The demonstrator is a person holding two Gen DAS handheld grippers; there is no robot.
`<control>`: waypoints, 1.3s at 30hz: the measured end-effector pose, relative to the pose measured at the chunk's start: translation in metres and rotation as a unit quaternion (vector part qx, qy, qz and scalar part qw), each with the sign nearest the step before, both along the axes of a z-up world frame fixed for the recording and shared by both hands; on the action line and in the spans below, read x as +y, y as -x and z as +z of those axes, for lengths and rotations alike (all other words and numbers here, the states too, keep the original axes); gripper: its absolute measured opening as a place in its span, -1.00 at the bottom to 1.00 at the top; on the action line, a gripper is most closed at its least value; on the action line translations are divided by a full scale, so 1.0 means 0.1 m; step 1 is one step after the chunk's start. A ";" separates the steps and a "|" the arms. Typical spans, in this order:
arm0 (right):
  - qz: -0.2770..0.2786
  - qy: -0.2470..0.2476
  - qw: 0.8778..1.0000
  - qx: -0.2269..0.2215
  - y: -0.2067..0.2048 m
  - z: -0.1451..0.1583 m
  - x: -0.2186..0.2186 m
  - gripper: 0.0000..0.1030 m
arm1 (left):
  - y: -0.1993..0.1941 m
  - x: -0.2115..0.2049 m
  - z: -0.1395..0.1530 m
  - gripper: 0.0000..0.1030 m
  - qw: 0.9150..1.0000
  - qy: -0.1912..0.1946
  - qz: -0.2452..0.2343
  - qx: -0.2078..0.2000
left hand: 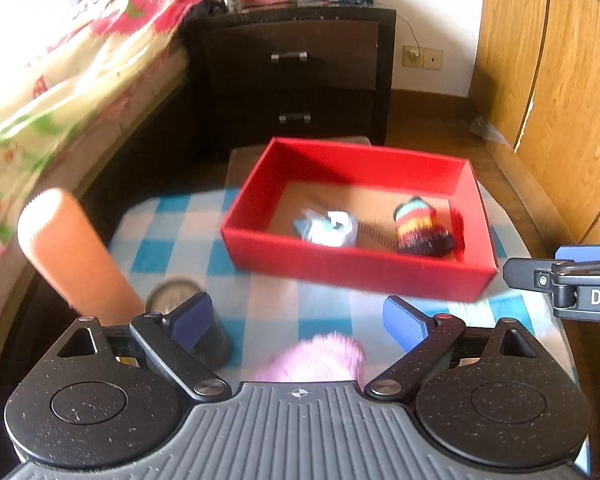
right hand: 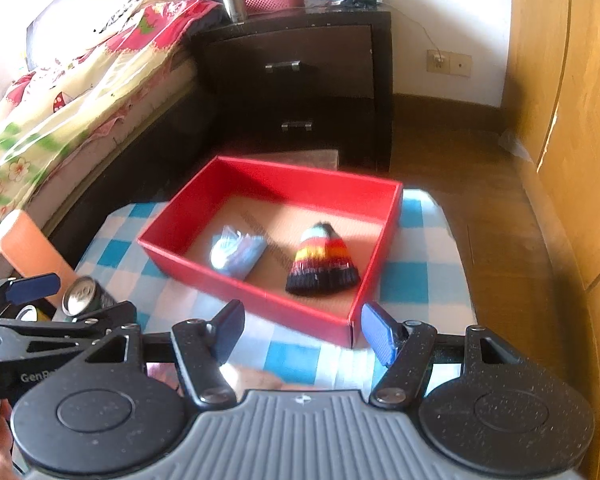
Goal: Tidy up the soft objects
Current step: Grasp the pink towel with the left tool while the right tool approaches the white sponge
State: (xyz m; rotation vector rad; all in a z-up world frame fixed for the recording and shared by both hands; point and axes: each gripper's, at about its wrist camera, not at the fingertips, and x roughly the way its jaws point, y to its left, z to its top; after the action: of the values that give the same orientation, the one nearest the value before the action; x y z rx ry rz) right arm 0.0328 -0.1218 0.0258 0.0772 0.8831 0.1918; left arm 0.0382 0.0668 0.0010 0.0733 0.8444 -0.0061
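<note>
A red box [right hand: 374, 268] made of stiff card sits on a table with a blue and white checked cloth [right hand: 416, 280]; the box has straight thin walls, sharp corners and a flat brown floor. Inside it lies a knitted striped hat [right hand: 322, 262] with bumpy wool, a dark rim and a round top; just beside it, not touching, lies a soft pale blue bundle [right hand: 236, 254], folded and crinkly; bare floor shows behind them in the box. The left gripper [left hand: 298, 322] has its blue pads spread wide and holds nothing; a fluffy pink thing [left hand: 320, 358] lies on the cloth right under the gap, low in the view, and it is too blurry to tell if a pad touches it. The right gripper [right hand: 302, 330] is wide open too and holds nothing; it hangs just in front of the near corner of the box. A smooth orange tube [left hand: 68, 256] stands tilted at the left edge of the table, with a shiny round can [right hand: 82, 296] near it; the cloth between the grippers and the box is open.
</note>
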 end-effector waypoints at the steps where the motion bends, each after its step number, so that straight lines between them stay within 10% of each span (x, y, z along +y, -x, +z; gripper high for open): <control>1: 0.001 -0.001 1.000 0.004 0.04 -0.03 0.00 -0.17 | 0.02 0.01 -0.02 0.74 1.000 0.003 0.000 0.004; 21: 0.032 -0.005 0.999 0.039 0.24 -0.21 0.10 -0.16 | -0.17 0.23 -0.58 0.60 0.993 0.050 0.008 0.106; 39: 0.044 -0.006 0.998 0.038 0.26 -0.23 0.14 -0.16 | 0.05 0.38 -0.30 -0.69 0.984 0.148 -0.013 0.096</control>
State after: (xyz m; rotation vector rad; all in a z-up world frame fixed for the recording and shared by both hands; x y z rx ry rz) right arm 0.0073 -0.1080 0.0027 0.0571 0.9622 0.2779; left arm 0.0333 0.1046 -0.0290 -0.1993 1.0278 -0.1661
